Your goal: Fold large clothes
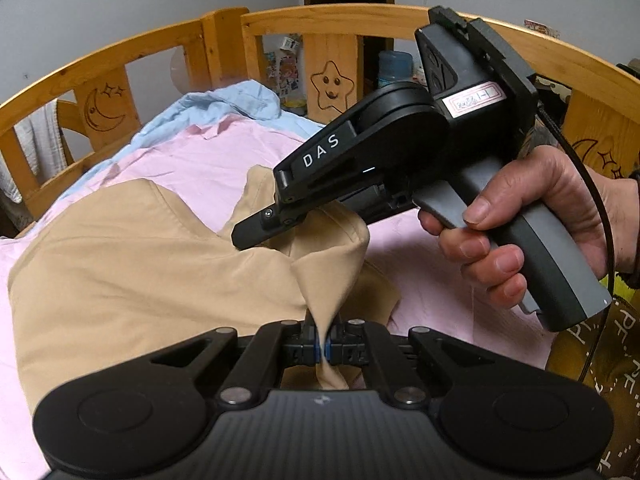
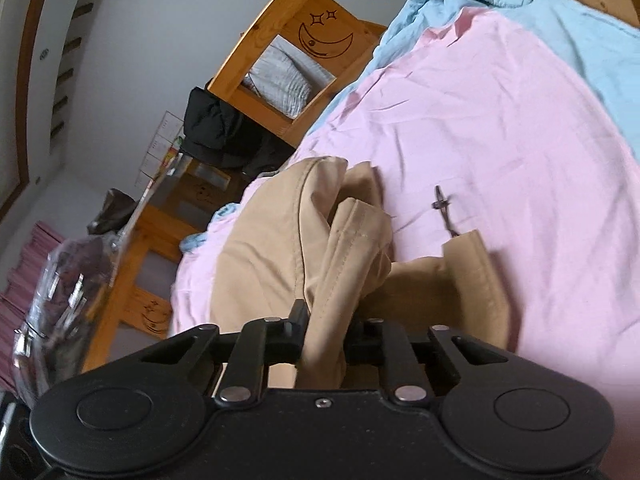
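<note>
A large tan garment [image 1: 120, 260] lies crumpled on a pink sheet [image 1: 192, 160] on the bed. My left gripper [image 1: 324, 350] is shut on a pinched-up fold of it near the bottom of the left wrist view. A person's hand [image 1: 520, 220] holds my right gripper [image 1: 260, 232] just beyond, its fingers low against a bunched fold of the same cloth. In the right wrist view the right gripper [image 2: 326, 340] has a thick seamed fold of the tan garment [image 2: 260, 260] filling the gap between its jaws, which press on it. A small dark zipper pull [image 2: 442, 208] sticks out from the garment's edge.
A light blue cloth [image 1: 224, 100] lies past the pink sheet toward the wooden bed rail [image 1: 120, 52] carved with moons and a star. Dark clothing [image 2: 216, 128] is piled beside the bed. A blue bottle [image 1: 394, 66] stands behind the rail.
</note>
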`<state>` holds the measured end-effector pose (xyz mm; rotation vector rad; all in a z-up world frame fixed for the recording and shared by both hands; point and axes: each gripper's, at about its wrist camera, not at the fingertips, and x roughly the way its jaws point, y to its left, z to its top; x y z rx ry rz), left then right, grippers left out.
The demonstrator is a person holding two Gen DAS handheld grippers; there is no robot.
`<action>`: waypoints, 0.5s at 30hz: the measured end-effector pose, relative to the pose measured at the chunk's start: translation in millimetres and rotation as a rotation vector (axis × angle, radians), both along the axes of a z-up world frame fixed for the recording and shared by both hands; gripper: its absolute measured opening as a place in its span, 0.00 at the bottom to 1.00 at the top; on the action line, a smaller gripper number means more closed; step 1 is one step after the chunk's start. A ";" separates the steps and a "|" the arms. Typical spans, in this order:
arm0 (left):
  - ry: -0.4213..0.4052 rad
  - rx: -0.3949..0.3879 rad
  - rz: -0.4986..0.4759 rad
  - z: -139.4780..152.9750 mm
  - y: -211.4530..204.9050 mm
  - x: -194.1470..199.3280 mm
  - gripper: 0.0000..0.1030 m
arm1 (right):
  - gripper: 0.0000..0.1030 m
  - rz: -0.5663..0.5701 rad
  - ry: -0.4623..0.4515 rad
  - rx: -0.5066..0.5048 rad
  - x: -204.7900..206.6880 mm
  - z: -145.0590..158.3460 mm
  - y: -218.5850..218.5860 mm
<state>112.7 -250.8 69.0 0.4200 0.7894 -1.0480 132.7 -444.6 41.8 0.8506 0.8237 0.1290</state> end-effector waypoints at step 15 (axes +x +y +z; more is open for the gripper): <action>0.139 -0.065 -0.093 3.0 3.4 21.1 0.35 | 0.04 0.079 0.021 -0.264 -4.7 -25.0 5.2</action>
